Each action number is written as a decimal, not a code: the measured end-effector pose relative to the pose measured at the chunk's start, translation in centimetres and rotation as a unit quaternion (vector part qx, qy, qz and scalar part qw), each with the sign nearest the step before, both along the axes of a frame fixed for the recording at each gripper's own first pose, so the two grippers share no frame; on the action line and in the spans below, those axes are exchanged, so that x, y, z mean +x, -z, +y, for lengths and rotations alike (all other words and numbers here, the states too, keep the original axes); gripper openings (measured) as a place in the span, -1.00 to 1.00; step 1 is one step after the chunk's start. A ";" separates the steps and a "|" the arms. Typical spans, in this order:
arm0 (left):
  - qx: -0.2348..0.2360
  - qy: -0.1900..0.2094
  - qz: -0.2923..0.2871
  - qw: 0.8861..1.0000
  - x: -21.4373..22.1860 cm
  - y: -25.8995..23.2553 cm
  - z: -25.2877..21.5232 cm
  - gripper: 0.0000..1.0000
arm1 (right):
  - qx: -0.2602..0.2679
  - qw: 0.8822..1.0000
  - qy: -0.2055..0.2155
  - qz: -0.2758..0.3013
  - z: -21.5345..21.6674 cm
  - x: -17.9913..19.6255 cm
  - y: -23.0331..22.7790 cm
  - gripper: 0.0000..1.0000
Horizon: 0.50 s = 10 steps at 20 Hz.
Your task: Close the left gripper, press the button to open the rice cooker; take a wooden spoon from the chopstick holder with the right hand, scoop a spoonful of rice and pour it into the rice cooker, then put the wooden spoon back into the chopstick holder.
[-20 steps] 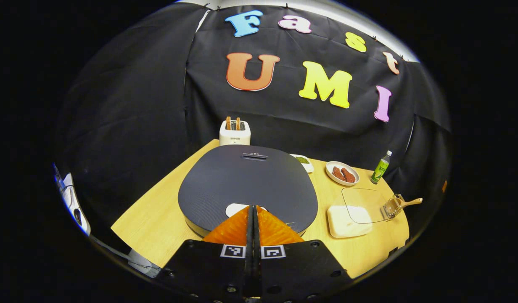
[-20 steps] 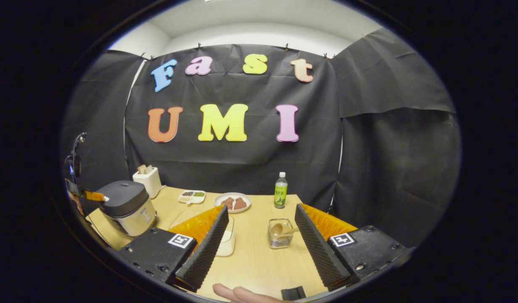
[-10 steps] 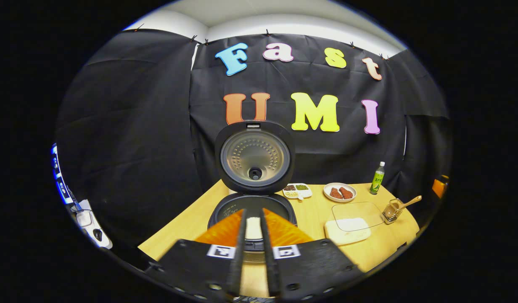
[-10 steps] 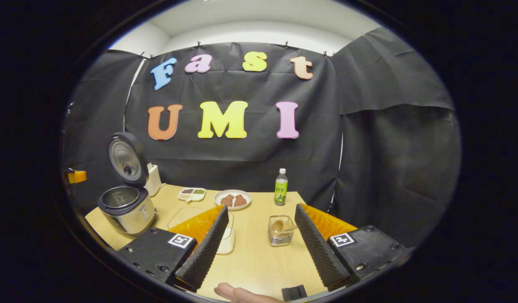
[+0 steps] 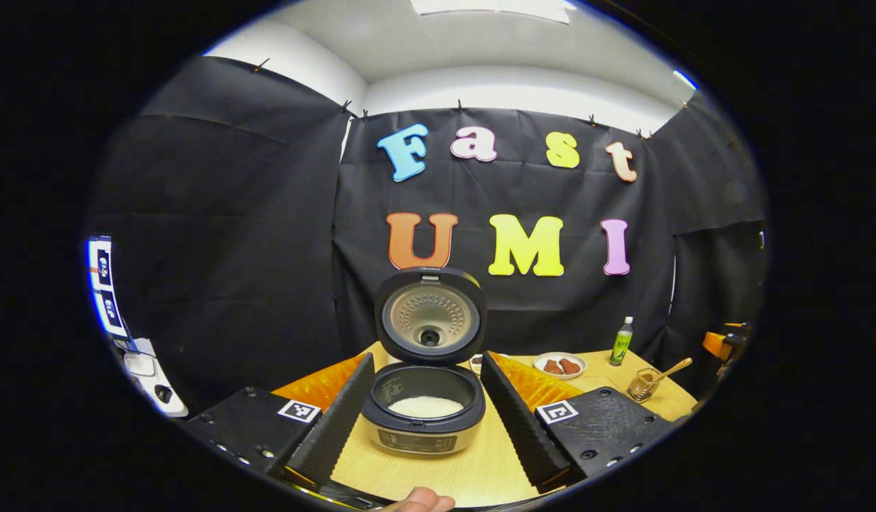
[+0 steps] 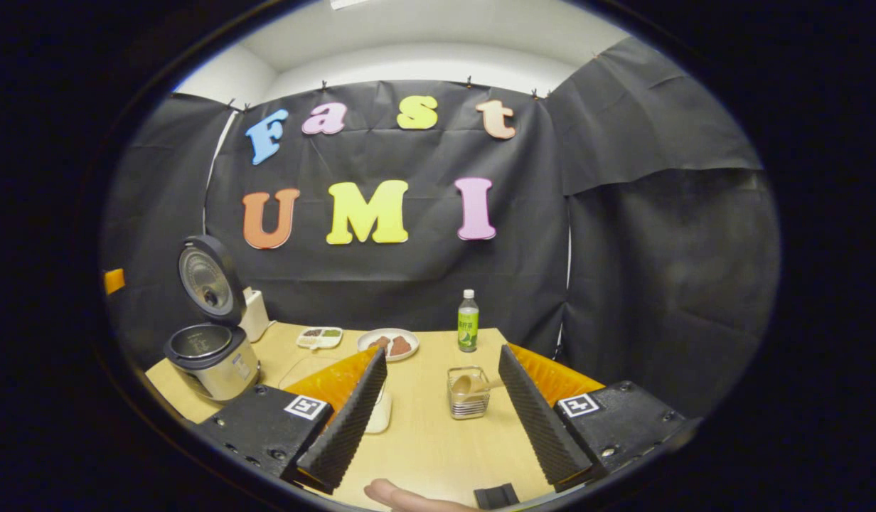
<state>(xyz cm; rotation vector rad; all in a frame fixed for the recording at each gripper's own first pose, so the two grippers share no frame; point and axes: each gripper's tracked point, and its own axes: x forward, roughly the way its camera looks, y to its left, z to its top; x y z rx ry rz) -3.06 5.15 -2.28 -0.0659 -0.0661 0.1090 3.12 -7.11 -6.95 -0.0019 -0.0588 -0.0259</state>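
Note:
The rice cooker (image 5: pixel 424 427) stands with its lid (image 5: pixel 429 316) raised upright, and white grains show in its pot. My left gripper (image 5: pixel 426 361) is open, held back from the cooker, which sits framed between its fingers without touching them. The metal chopstick holder (image 6: pixel 469 402) holds the wooden spoon (image 6: pixel 471 385), bowl up. My right gripper (image 6: pixel 442 352) is open and empty, a short way in front of the holder. The rice cooker (image 6: pixel 212 359) stands at the table's left. The white rice box (image 6: pixel 378 414) is partly hidden behind one finger.
A plate of meat (image 6: pixel 388 343), a divided dish (image 6: pixel 318 337) and a green bottle (image 6: pixel 468 321) stand along the back of the wooden table (image 6: pixel 431 448). A white toaster (image 6: pixel 253 313) is behind the cooker. A thumb (image 6: pixel 402 494) shows at the bottom.
The cooker lid has sprung up from flat to upright. My left gripper went from shut over the lid to open and drew back. The right gripper barely moved.

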 end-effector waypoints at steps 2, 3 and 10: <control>0.004 0.011 0.001 1.000 -0.9 0.4 -1.1 0.89 | 0.007 1.000 0.007 0.004 -1.2 0.9 0.5 1.00; 0.010 0.017 0.001 1.000 -1.2 0.4 -1.6 0.91 | 0.011 1.000 0.006 0.004 -1.5 1.4 0.7 1.00; 0.055 0.037 0.001 0.998 -3.1 1.5 -4.9 0.89 | 0.058 0.998 0.003 -0.003 -4.7 4.9 2.6 1.00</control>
